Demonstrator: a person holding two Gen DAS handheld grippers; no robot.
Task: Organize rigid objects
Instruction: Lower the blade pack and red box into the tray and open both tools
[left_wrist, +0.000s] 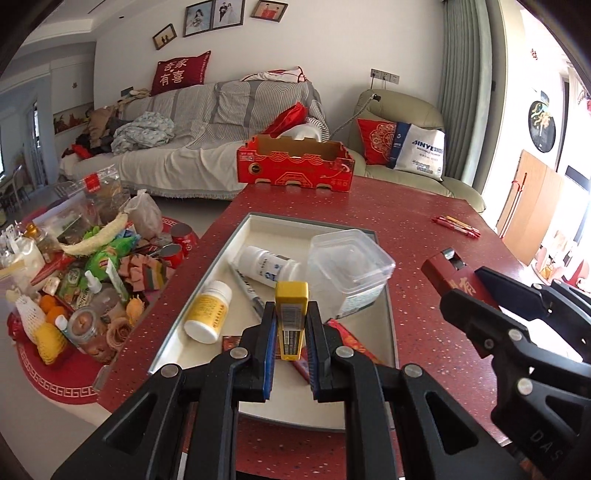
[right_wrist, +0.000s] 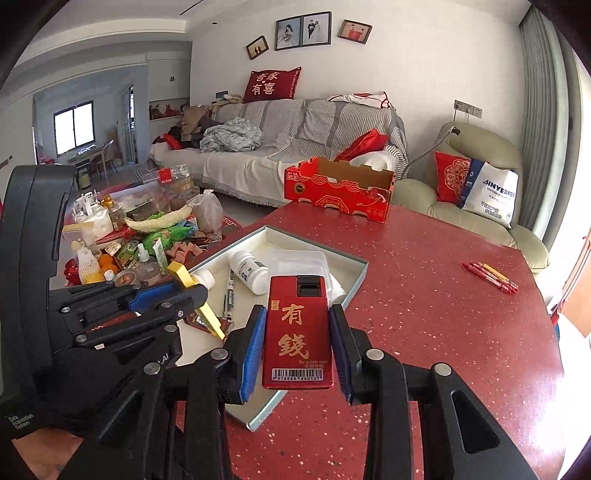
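The left wrist view is showing the left gripper (left_wrist: 290, 345) with its fingers clamping a slim yellow box (left_wrist: 291, 318) edge-on above the near half of the shallow tray (left_wrist: 390, 325). The right wrist view is revealing the gold face of that box from the side, tilted. There the right gripper (right_wrist: 297, 352) is gripping a red box (right_wrist: 297, 332) printed with gold characters and a barcode, hanging over the tray's right rim. In the tray are lying a yellow-labelled pill bottle (left_wrist: 207, 312), a white bottle (left_wrist: 266, 266), a pen (left_wrist: 246, 291) and a clear lidded container (left_wrist: 349, 267). The tabletop (right_wrist: 424, 306) is lying open toward its right edge, where red pens (right_wrist: 490, 277) are resting; an open red carton (left_wrist: 295, 164) is sitting at the far edge
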